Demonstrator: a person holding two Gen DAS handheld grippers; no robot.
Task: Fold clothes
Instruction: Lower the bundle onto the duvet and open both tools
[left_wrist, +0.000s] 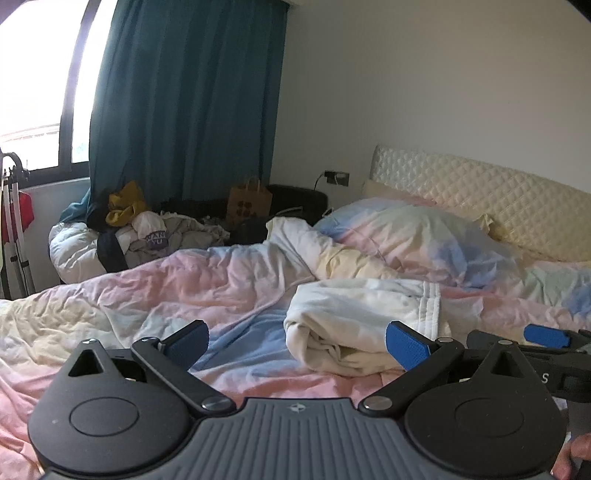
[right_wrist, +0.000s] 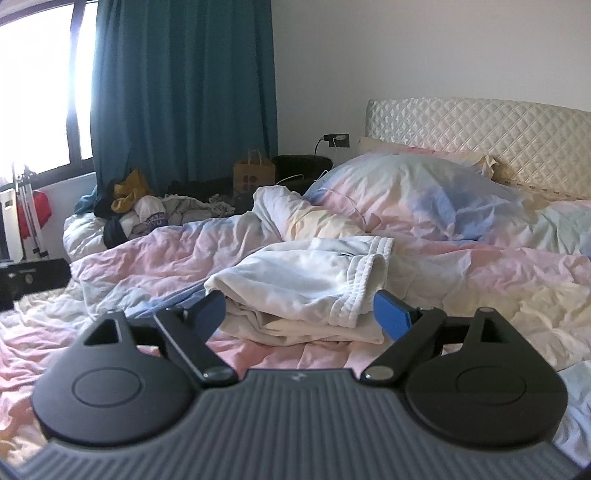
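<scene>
A white garment (left_wrist: 354, 321) lies loosely folded on the pastel duvet (left_wrist: 184, 291), its ribbed hem toward the headboard. My left gripper (left_wrist: 297, 345) hovers just short of it, open, with nothing between its blue pads; the garment sits ahead and to the right. In the right wrist view the same garment (right_wrist: 306, 288) lies straight ahead of my right gripper (right_wrist: 299, 314), which is open with its blue pads clear of the cloth. The right gripper's body (left_wrist: 546, 339) shows at the right edge of the left wrist view.
A tie-dye pillow (right_wrist: 406, 192) and quilted cream headboard (right_wrist: 480, 125) stand behind the garment. A heap of clothes (left_wrist: 147, 229) lies beyond the bed under a teal curtain (left_wrist: 184, 103). A paper bag (left_wrist: 249, 201) and a wall socket (left_wrist: 336, 178) are nearby.
</scene>
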